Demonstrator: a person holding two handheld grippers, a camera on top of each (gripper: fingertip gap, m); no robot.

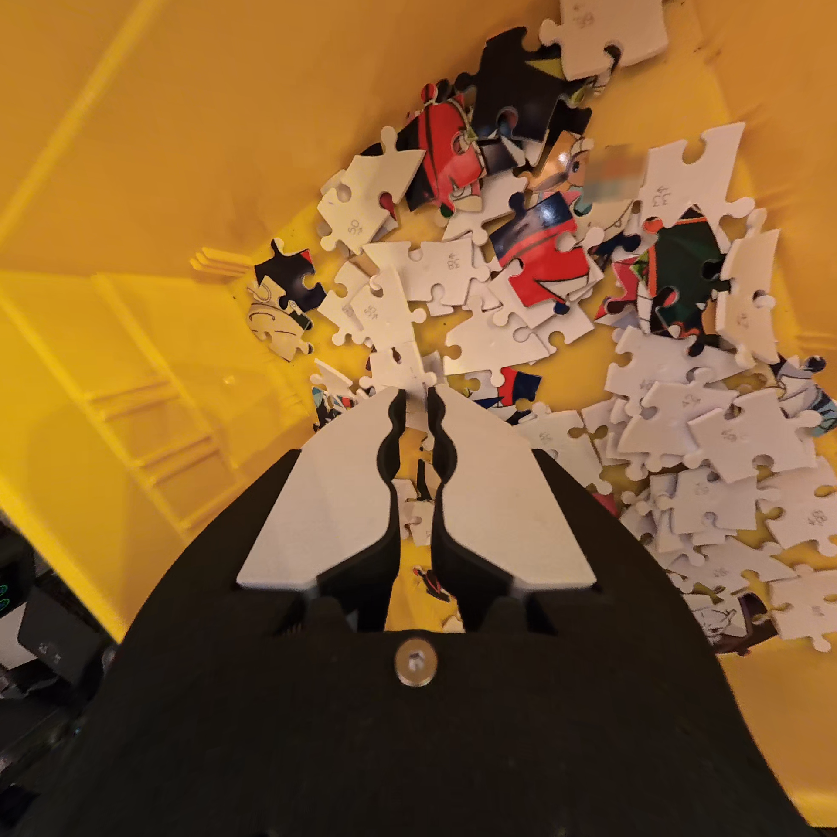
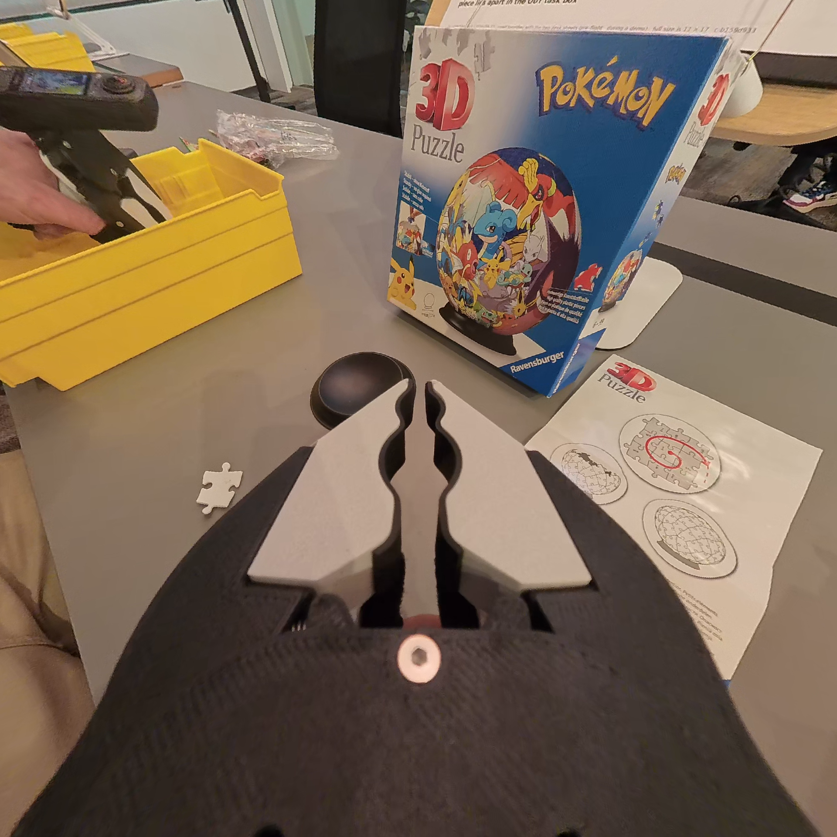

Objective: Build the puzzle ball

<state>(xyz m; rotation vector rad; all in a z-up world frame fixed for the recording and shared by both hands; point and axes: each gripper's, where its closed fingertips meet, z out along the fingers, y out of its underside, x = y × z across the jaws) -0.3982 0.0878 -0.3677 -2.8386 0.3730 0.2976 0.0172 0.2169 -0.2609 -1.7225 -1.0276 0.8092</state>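
Note:
My left gripper (image 1: pixel 416 390) reaches down into a yellow bin (image 1: pixel 136 317) and is shut on a white, face-down puzzle piece (image 1: pixel 401 364) at the near edge of a heap of puzzle pieces (image 1: pixel 557 290). Some pieces lie printed side up, many white side up. In the right wrist view the left gripper (image 2: pixel 136 206) dips into the same yellow bin (image 2: pixel 158 281), held by a hand (image 2: pixel 31 194). My right gripper (image 2: pixel 419 385) is shut and empty, hovering over the grey table just in front of a black round stand (image 2: pixel 353 389). One loose white piece (image 2: pixel 219 487) lies on the table to its left.
The blue puzzle box (image 2: pixel 543 204) stands upright behind the stand. An instruction sheet (image 2: pixel 670 498) lies to the right. A crumpled clear plastic bag (image 2: pixel 276 136) lies behind the bin. The bin's walls (image 1: pixel 113 407) rise close on the left gripper's left. My hands' fingertips stand some 45 centimetres from each other.

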